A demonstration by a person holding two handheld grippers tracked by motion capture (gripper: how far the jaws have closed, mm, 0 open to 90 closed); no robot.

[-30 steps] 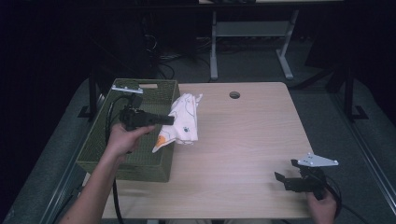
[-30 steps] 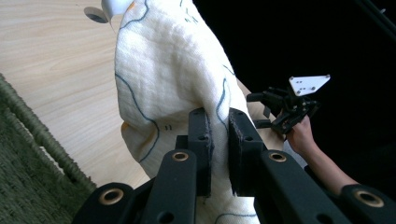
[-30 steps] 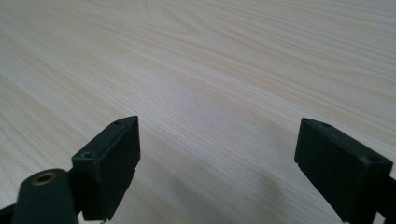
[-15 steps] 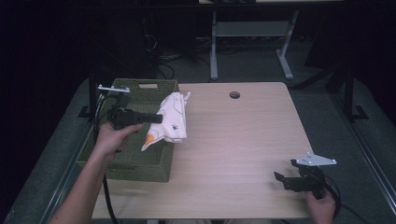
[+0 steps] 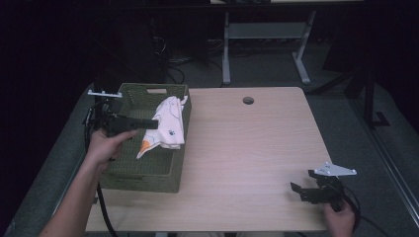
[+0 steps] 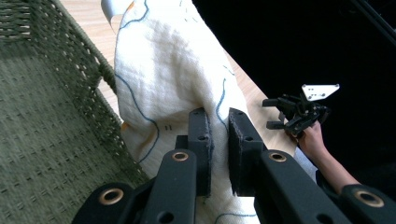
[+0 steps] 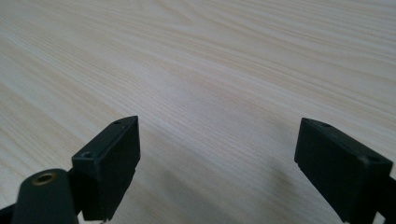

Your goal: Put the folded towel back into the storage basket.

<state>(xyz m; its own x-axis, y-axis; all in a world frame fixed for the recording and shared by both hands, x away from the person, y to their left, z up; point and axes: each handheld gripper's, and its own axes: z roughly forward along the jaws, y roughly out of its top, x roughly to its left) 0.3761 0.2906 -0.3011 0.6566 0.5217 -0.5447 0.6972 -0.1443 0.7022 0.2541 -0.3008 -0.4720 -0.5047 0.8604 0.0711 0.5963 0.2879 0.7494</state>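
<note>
your left tool [image 5: 154,123] pinches the printed white cloth [image 5: 167,127] so it hangs over the green woven basket [image 5: 148,170], ready to drop in; your right tool [image 5: 302,191] rests open, empty on the table [image 5: 247,158].

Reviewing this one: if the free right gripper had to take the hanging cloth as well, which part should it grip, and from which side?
Probably the loose lower corner of the cloth, which hangs free over the green basket. The left gripper already pinches the upper fold, so that part is taken. The right gripper, jaws open over the table, would best come in level from the table side, since the basket wall blocks the other.
</note>
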